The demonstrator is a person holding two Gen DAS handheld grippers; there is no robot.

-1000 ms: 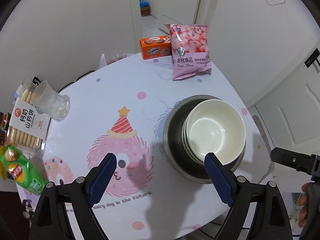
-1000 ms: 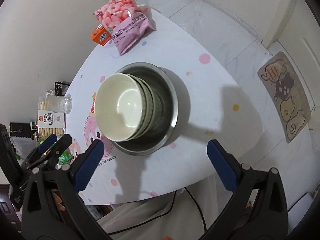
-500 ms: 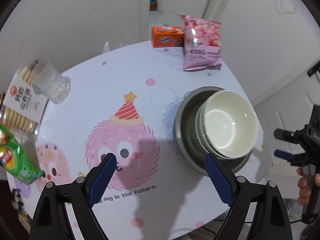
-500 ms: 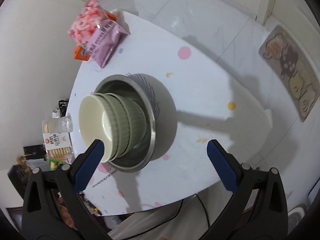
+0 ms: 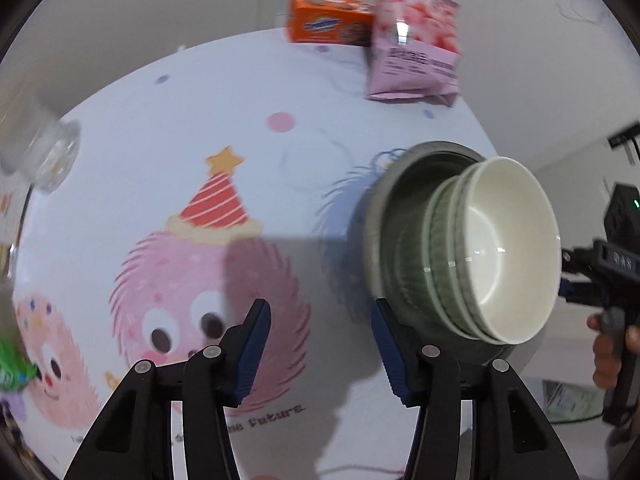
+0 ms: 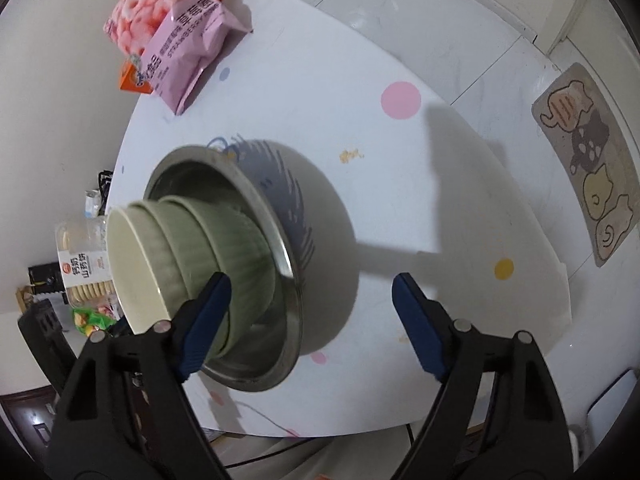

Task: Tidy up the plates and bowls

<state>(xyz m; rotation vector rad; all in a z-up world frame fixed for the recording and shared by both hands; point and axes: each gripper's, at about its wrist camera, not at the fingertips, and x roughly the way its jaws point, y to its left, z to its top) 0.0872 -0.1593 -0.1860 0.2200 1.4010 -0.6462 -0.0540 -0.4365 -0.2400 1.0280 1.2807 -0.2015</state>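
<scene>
Compared with one second ago, both of my claws are lower and nearer to the tabletop (image 5: 192,128), and the stack of bowls (image 5: 492,256) looks much bigger in both views. The jaws of both claws have just been closing. The left claw (image 5: 320,344) is now about half open and holds nothing; only the printed tabletop is between its pads, and its right pad stands just beside the rim of the steel bowl (image 6: 316,248). The right claw (image 6: 310,320) is wider open and also grips nothing yet; the wall of the steel bowl lies in the gap between its pads, with its left pad in front of the green bowls. I judge that this is the approach to the first pick, so the organizing has not really started.

The stack of bowls sits inside the steel bowl, near the tabletop edge on my right side, well apart from the pink snack bag (image 5: 412,44) and the orange box (image 5: 328,24). All bowls open upward, and the stack's axis is vertical. The bowls are round, so they have no long horizontal axis.
</scene>
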